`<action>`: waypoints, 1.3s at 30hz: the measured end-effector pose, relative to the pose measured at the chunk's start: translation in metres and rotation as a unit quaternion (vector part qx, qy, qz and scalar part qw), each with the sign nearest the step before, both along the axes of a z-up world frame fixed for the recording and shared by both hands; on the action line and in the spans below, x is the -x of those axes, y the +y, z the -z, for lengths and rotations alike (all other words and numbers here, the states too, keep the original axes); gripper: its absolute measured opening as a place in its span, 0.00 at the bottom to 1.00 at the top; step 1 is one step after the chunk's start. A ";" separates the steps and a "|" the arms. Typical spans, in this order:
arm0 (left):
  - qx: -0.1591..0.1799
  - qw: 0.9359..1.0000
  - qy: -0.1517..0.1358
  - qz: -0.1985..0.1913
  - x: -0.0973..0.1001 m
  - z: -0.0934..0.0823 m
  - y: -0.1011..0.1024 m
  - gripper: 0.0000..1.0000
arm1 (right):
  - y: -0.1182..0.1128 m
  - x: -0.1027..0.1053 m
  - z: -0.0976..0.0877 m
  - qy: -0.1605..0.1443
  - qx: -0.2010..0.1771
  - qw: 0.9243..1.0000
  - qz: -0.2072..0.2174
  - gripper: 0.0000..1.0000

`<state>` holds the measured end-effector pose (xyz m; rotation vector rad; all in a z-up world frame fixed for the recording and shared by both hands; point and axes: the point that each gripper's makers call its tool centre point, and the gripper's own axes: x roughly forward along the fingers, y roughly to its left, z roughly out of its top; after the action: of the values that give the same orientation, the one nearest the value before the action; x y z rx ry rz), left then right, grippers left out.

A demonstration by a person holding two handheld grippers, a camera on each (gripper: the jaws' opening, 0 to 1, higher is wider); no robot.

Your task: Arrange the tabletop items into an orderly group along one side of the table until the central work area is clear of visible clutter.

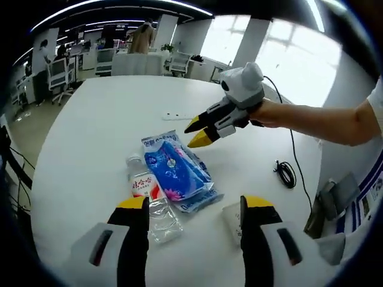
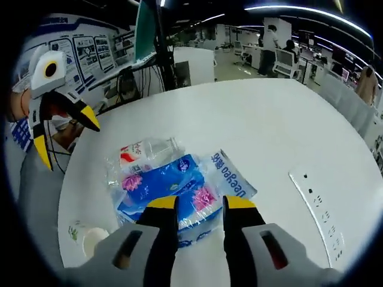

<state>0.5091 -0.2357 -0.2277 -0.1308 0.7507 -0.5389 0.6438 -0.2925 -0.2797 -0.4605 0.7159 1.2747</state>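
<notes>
Right gripper (image 2: 200, 203), jaws spread, hovers over the blue plastic tissue pack (image 2: 170, 185); closing could nudge the clear water bottle (image 2: 146, 152) beyond it rolling; left gripper (image 1: 194, 206) spread too.

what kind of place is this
Most likely an open-plan office: a large white table, office chairs at desks behind it, long ceiling strip lights and poster boards along one wall.

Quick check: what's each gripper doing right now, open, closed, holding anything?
Left gripper: open, holding nothing.
Right gripper: open, empty, just above the blue tissue pack.
</notes>
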 end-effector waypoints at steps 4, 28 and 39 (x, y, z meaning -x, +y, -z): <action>0.001 1.000 0.005 -0.001 0.001 0.004 -0.001 0.62 | 0.003 -0.006 0.011 -0.010 0.018 0.999 -0.024 0.26; 0.013 1.000 0.014 -0.012 -0.001 0.014 -0.001 0.61 | 0.020 -0.021 0.041 -0.007 0.035 0.995 -0.097 0.12; 0.014 1.000 0.016 -0.005 0.000 0.016 -0.007 0.61 | 0.008 -0.022 0.040 -0.014 0.042 0.994 -0.100 0.00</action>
<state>0.5087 -0.2425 -0.2434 -0.1686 0.7729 -0.5390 0.6662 -0.2847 -0.3198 -0.6294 0.7143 1.4262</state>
